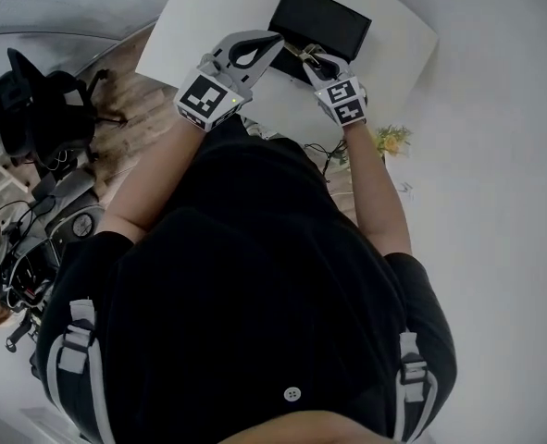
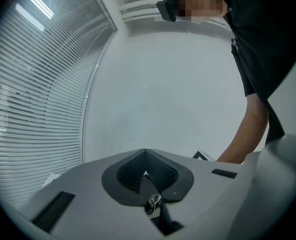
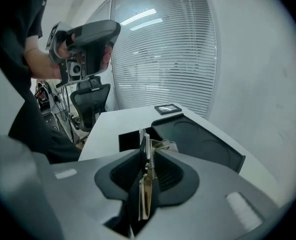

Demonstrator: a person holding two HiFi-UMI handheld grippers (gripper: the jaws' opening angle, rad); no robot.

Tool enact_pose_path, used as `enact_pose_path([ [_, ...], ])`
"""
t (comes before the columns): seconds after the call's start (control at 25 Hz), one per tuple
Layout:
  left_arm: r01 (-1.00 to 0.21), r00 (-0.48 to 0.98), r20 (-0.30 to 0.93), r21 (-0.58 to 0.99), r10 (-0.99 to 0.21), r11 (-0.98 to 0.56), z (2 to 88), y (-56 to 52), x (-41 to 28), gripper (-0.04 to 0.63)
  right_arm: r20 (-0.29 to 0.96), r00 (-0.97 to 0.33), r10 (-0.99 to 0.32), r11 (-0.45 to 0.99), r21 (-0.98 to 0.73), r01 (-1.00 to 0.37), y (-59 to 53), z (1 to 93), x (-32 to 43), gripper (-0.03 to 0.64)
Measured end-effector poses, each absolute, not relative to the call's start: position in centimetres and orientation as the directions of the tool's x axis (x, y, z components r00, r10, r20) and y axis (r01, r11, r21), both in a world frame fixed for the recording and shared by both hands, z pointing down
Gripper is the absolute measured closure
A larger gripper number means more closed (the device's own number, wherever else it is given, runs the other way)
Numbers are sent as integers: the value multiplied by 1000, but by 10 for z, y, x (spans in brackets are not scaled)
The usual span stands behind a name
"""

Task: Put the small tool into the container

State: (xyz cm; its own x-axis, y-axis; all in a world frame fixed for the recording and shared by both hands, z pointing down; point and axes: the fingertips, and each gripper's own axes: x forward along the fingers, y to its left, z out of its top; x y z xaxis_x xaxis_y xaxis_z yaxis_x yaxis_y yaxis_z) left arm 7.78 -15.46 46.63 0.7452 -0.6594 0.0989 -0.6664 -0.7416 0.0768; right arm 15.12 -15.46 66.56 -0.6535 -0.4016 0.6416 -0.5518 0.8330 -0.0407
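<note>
- Head view: one white bench [image 1: 208, 17] carries one black rectangular plastic container [image 1: 321, 18], whose long axis runs from 10 to 4 o'clock.
- The right tool [image 1: 312, 60] sits at the container's near edge, so the container lies at 12 o'clock from its tips, just beside them. A small silver metal implement with a coil spring [image 1: 307, 52] shows as a glint at those tips.
- The left tool [image 1: 259, 46] is at 9 o'clock of the right one. Both are near the box, but only the right one carries anything.
- Left gripper view: the left tool [image 2: 146, 174] is clenched on nothing, pads together, and points up at a bare wall.
- Right gripper view: the right tool [image 3: 144, 156] is clamped on the one implement [image 3: 143, 139]. Its long axis runs along the jaws, with the nose sticking forward. The open container [image 3: 203, 144] lies at 1 o'clock, just past that nose.
- Judged from this, a short forward reach to 1 o'clock should bring the implement over the opening.
- Count: one implement, one container, two tools.
</note>
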Motion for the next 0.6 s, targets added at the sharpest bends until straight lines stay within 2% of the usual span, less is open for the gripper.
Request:
enact_pose_path([
  [0.6,-702,712,119,88,-692,-707,477,-148,68,588,755,-579,-307,856,-46,-514,-158,735,145,520],
])
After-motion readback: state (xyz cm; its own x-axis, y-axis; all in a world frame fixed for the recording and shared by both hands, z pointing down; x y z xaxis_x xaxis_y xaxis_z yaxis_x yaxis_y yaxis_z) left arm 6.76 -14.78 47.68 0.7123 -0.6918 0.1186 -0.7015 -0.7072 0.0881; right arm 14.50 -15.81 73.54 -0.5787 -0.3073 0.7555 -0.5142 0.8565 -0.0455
